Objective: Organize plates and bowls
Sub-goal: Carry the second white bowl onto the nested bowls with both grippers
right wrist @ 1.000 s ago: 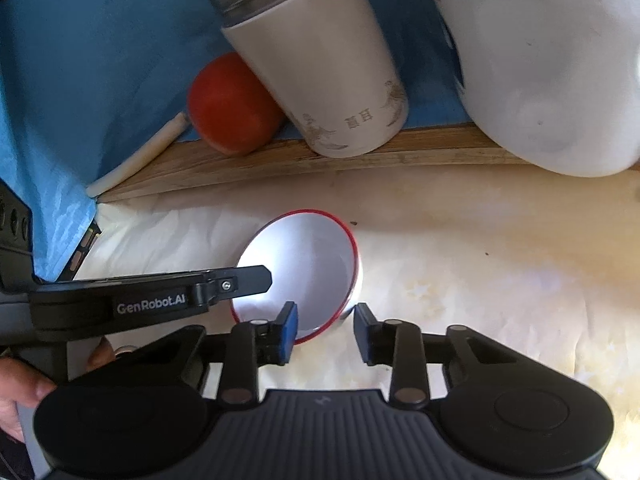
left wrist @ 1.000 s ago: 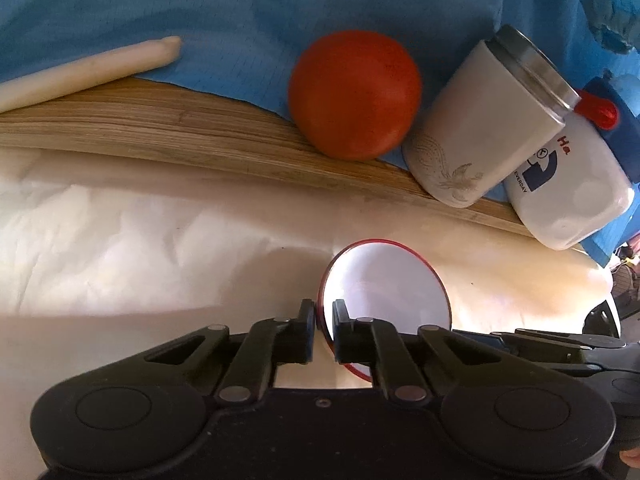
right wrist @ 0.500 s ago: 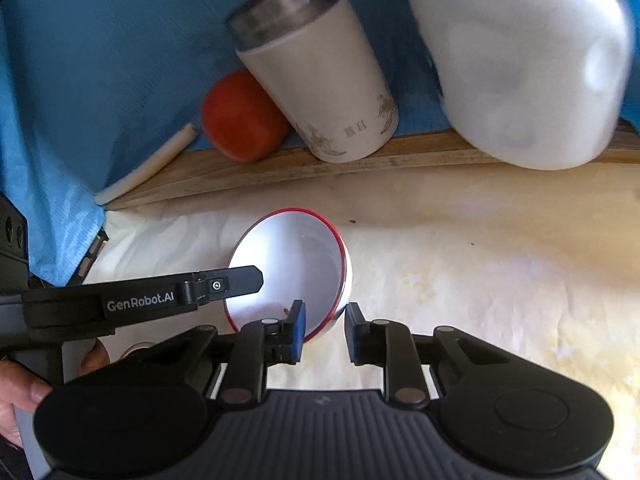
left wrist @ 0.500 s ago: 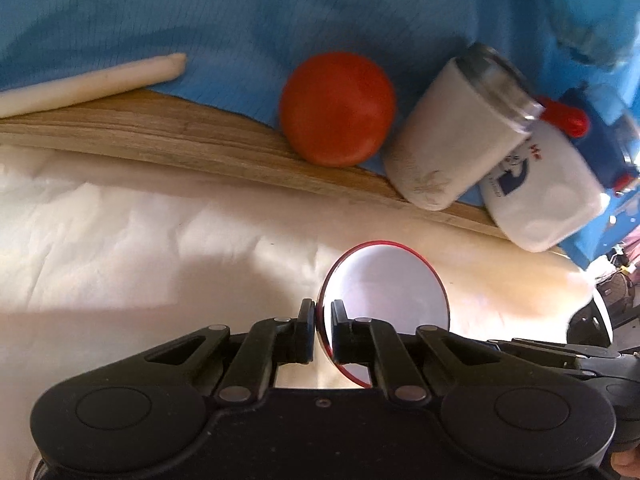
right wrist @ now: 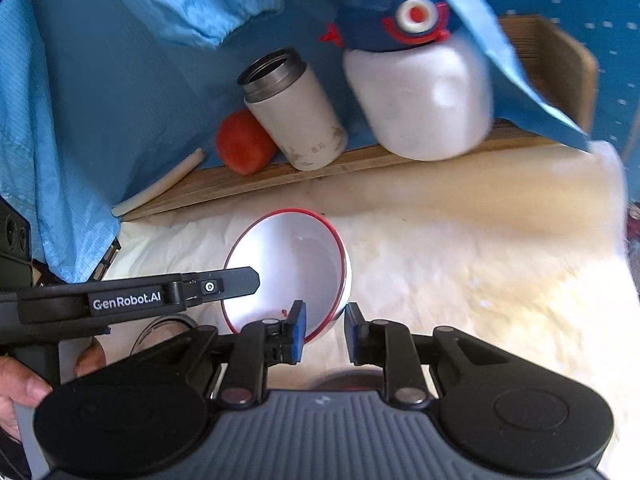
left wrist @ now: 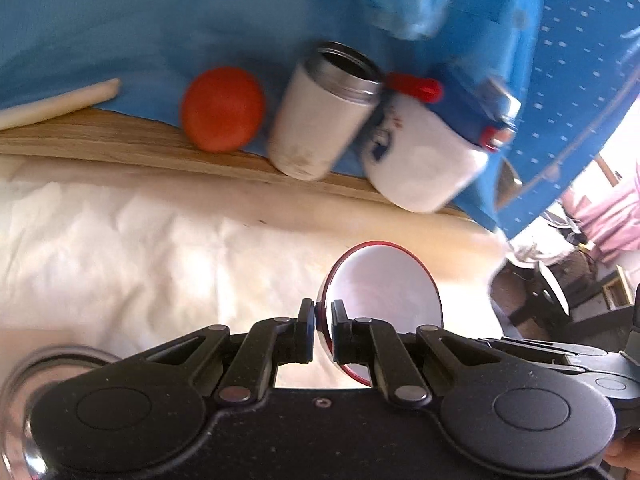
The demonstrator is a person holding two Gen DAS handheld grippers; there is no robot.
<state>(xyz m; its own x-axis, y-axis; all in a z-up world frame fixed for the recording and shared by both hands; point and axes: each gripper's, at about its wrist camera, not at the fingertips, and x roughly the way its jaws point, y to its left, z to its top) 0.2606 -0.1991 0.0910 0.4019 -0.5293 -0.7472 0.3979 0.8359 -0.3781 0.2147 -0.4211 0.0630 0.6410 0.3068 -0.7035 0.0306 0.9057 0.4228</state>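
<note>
Two grippers are sharing one red-rimmed bowl [right wrist: 288,268]: we are pinching its rim with the left gripper [left wrist: 320,322] clenched tight, while the right gripper [right wrist: 323,332] is clamping the opposite wall, one pad inside, one outside. The bowl is hanging between both, above the cream cloth [right wrist: 460,260]. We are judging it best to keep both hands moving together, level, avoiding twisting the rim.

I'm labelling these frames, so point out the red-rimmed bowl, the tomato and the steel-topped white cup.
red-rimmed bowl [right wrist: 296,264], right wrist view, white inside wall.
tomato [left wrist: 222,114], left wrist view, middle of its skin.
white cup [right wrist: 298,120], right wrist view, side wall.
</note>
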